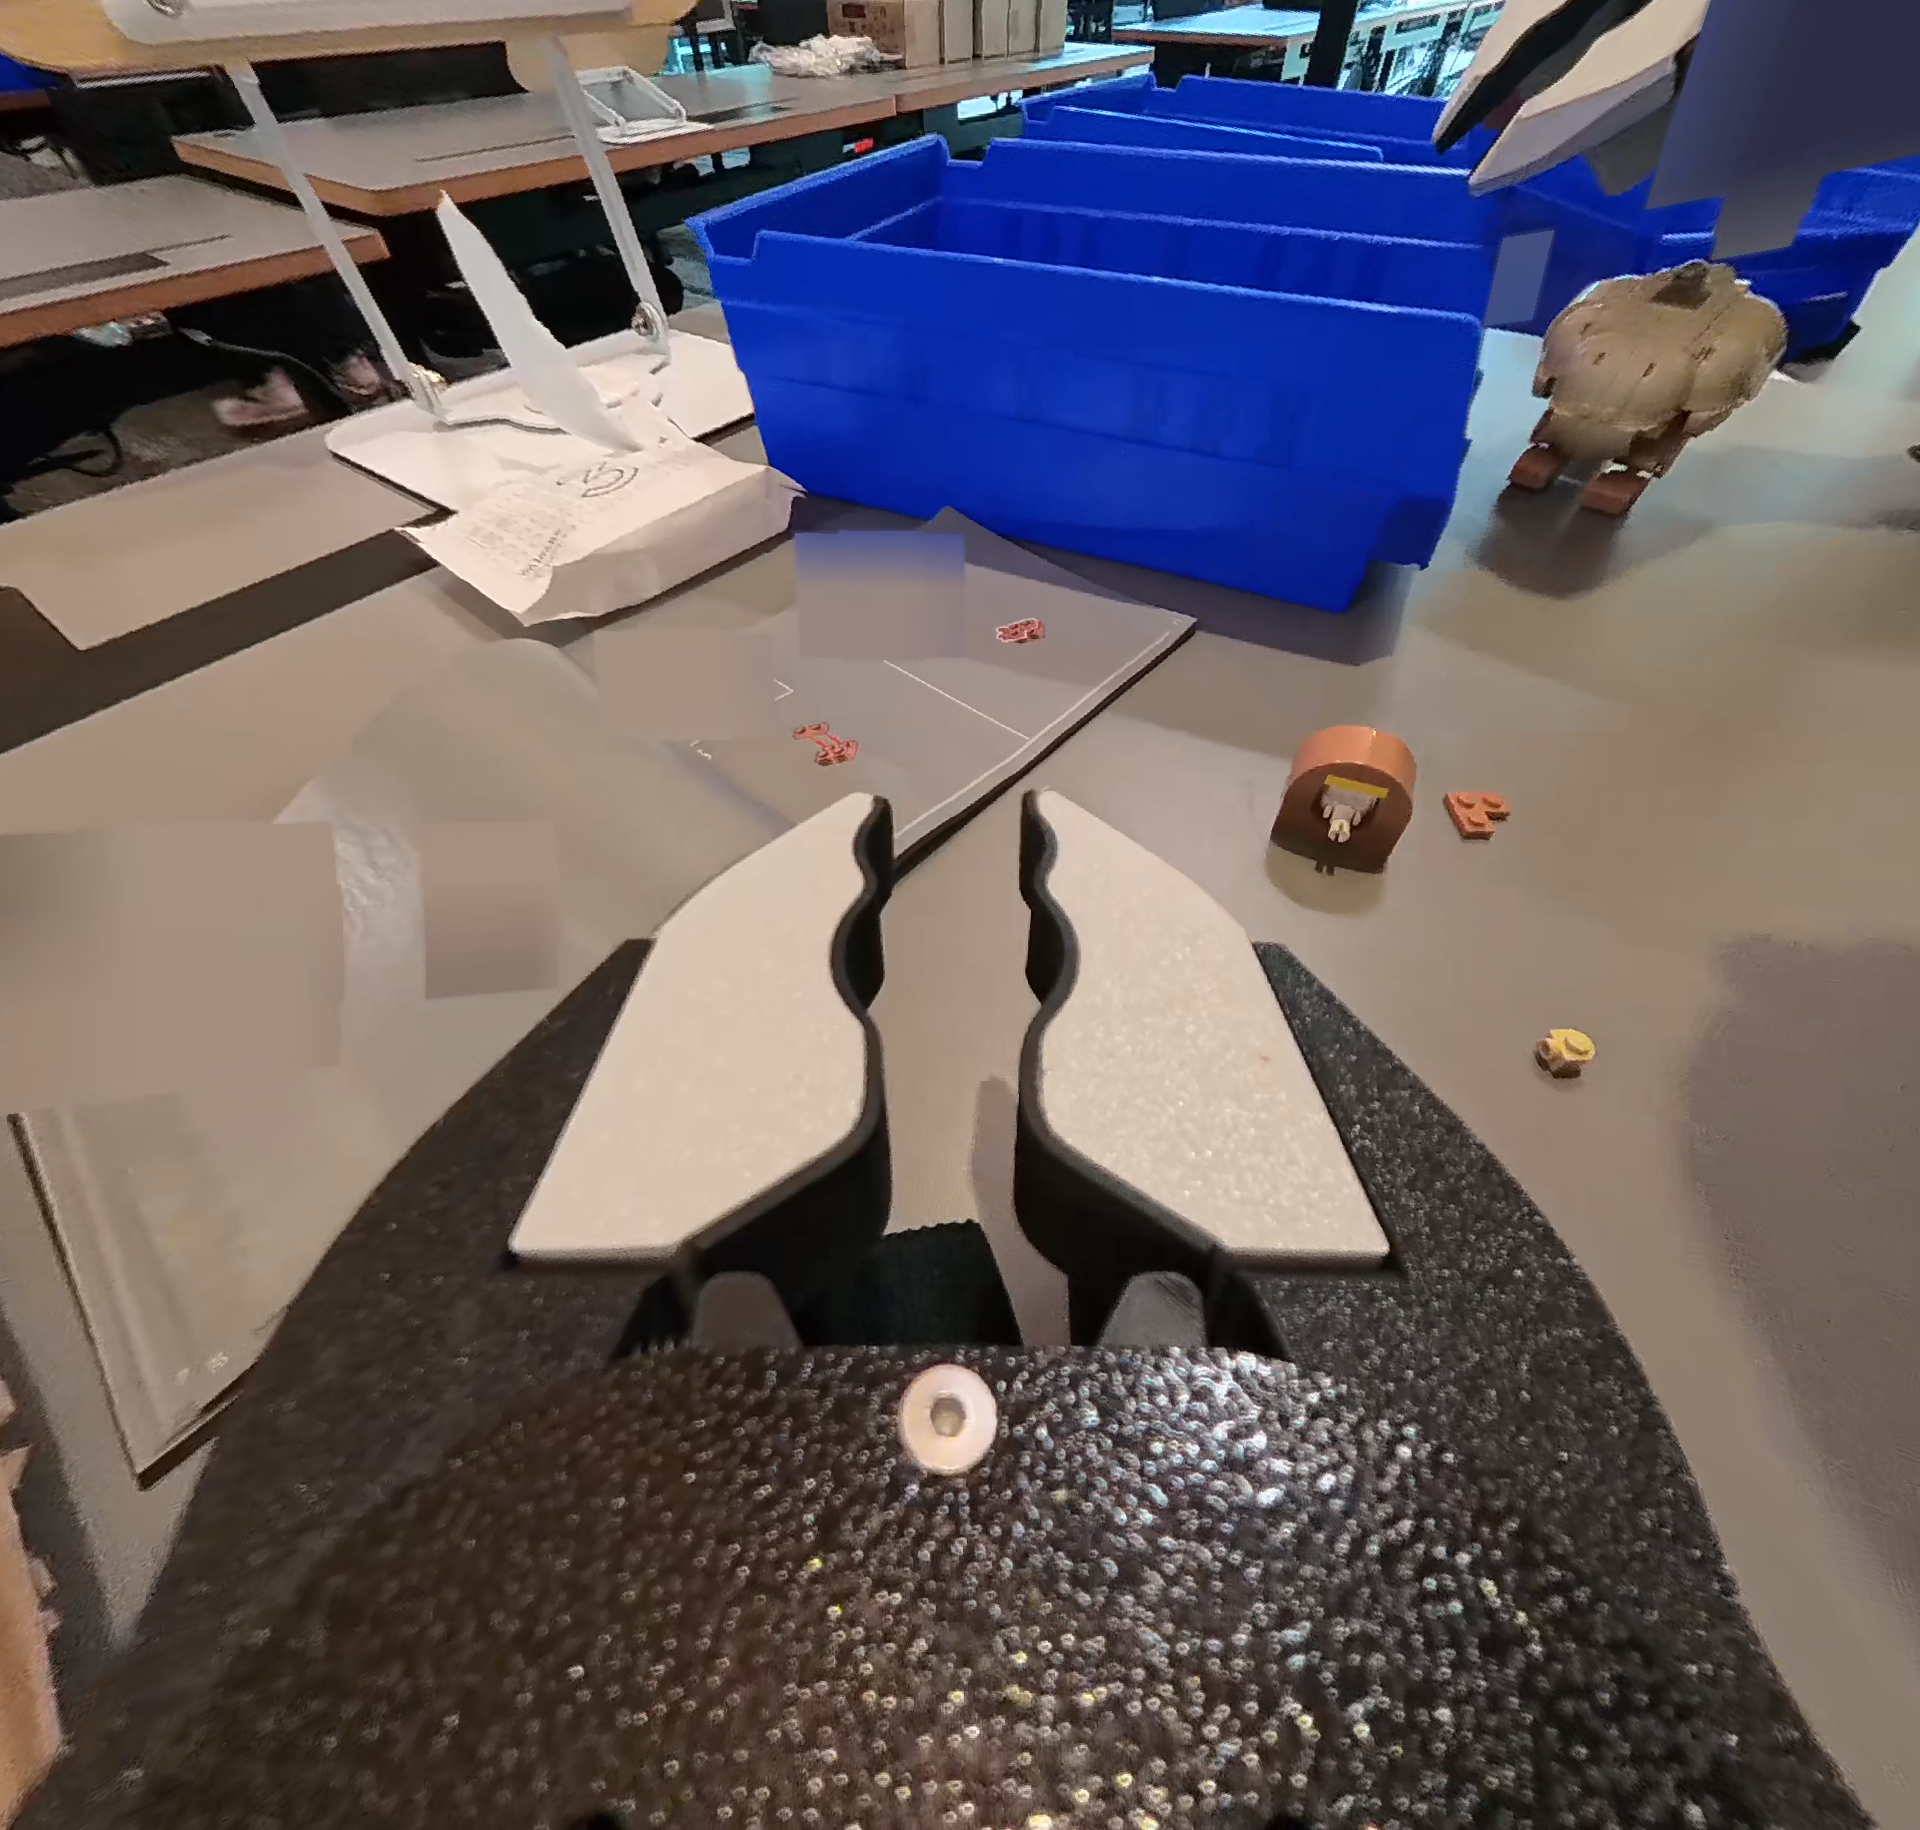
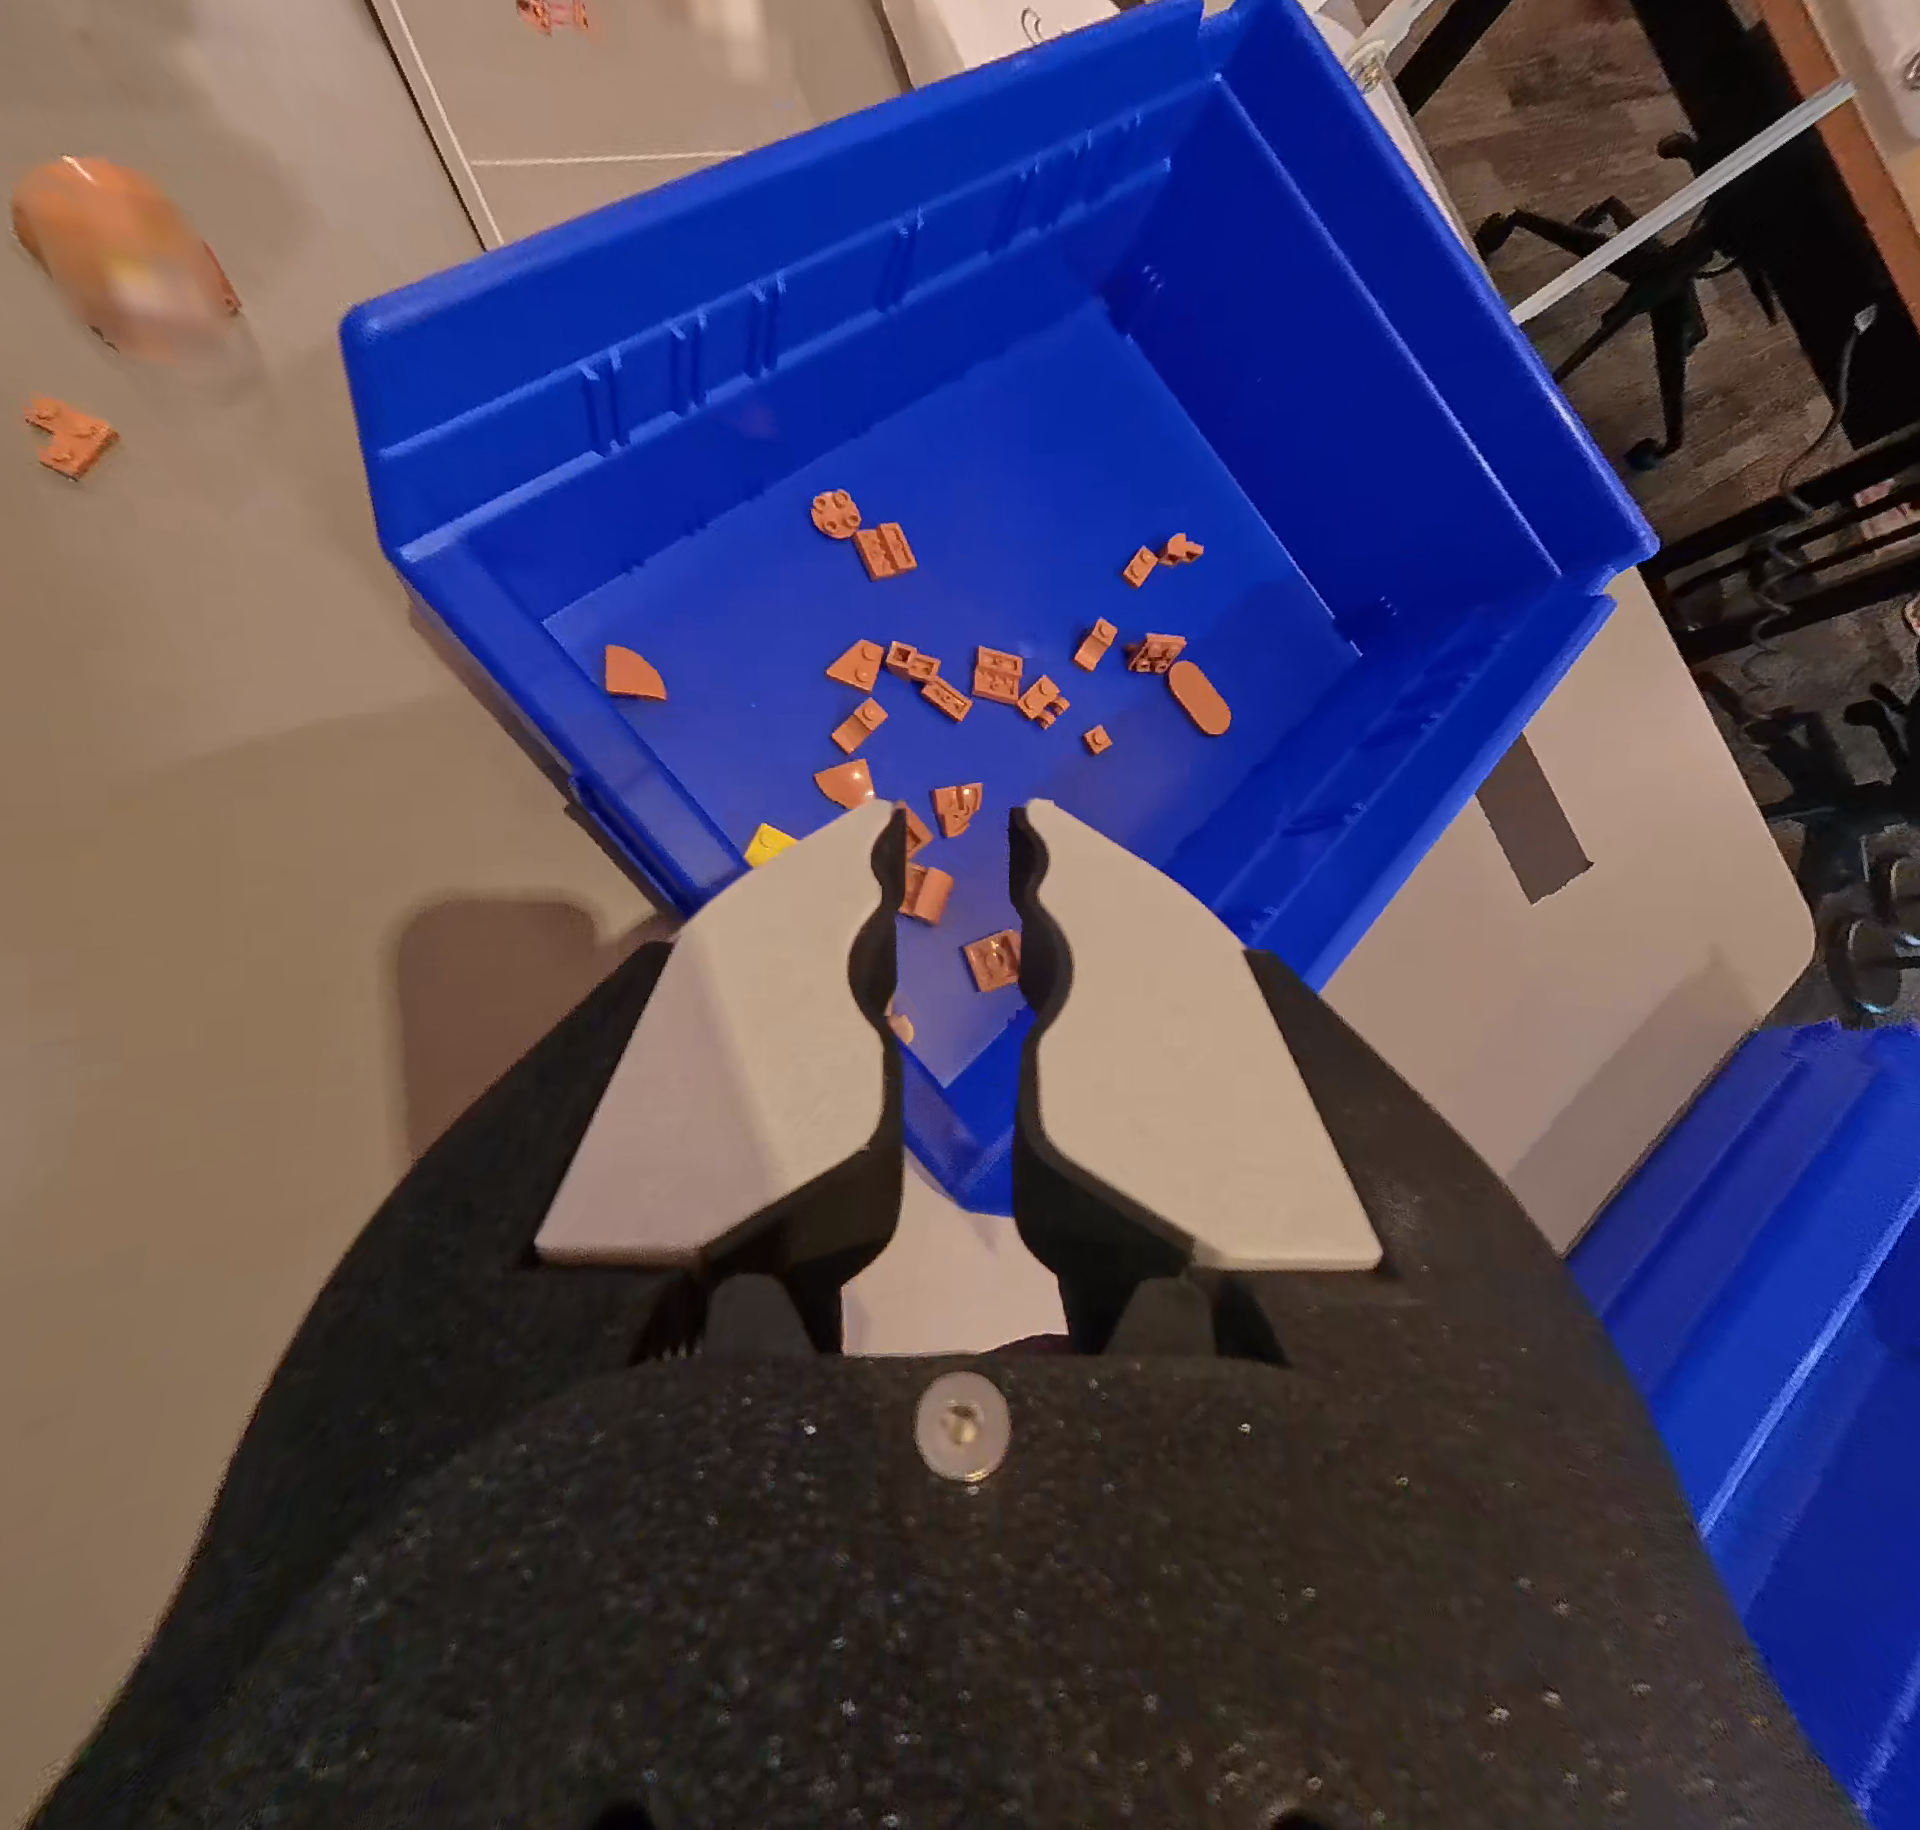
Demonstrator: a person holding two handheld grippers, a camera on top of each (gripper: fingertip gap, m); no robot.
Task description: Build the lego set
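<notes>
Right gripper [image 2: 954, 824] above brick-strewn blue bin [image 2: 1299, 346]

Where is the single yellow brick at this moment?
In the right wrist view, the yellow brick lies inside the blue bin, at its near-left corner, just left of the right gripper and beside the orange pieces.

Blue bin [image 2: 1351, 409]: glossy moulded plastic. Small bricks [image 2: 997, 674]: smooth orange-brown plastic. Table [image 1: 1351, 1001]: matt grey. Gripper body [image 1: 1039, 1624]: rough, pebbled black.
</notes>
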